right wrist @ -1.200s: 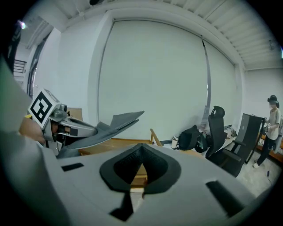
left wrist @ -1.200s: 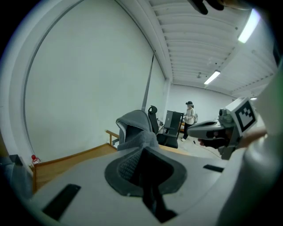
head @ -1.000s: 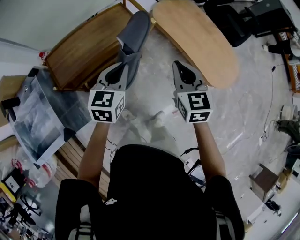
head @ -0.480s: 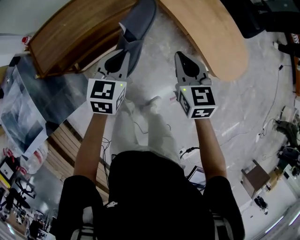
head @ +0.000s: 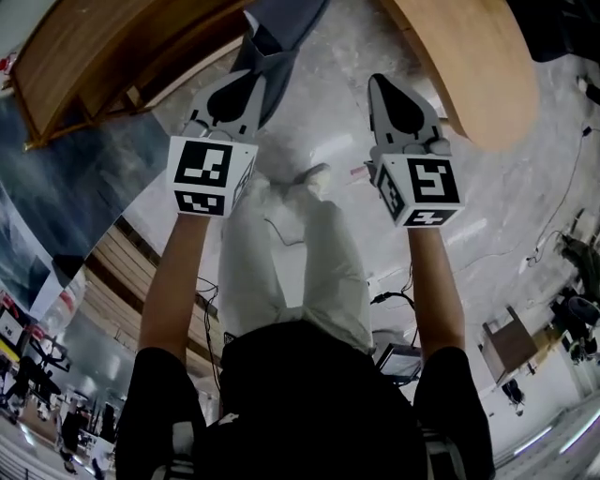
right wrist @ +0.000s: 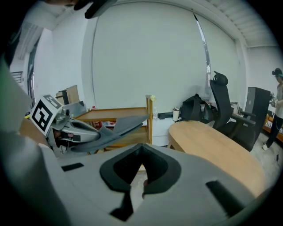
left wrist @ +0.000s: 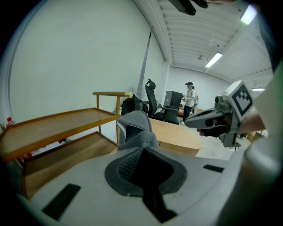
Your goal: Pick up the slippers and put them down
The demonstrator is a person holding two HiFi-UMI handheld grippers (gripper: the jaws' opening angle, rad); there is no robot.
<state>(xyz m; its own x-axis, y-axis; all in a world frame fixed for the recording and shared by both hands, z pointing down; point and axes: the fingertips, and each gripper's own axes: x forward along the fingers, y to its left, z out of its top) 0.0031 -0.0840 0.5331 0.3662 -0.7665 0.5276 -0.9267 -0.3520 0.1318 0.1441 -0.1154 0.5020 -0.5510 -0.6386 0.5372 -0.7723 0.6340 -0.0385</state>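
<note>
A grey slipper [head: 281,28] hangs in the air in front of the person, toe pointing away, between a wooden shelf and an oval table. My left gripper [head: 255,77] is shut on its heel end. In the left gripper view the slipper [left wrist: 138,128] fills the jaws of the left gripper [left wrist: 142,149] and rises beyond them. My right gripper [head: 380,81] is level with the left, to the slipper's right and apart from it, jaws together with nothing in them. The right gripper view shows its empty tips [right wrist: 141,148] and the held slipper [right wrist: 115,127] to the left.
A low two-tier wooden shelf [head: 84,56] stands at the left, and an oval wooden table [head: 487,66] at the right, with pale marbled floor [head: 328,131] between them. The person's legs and shoes are below the grippers. Office chairs [right wrist: 221,101] and another person [left wrist: 190,98] are far back.
Both grippers have sunk together toward the floor, and the shelf and table look larger. The left one still grips the slipper; the right one is still empty.
</note>
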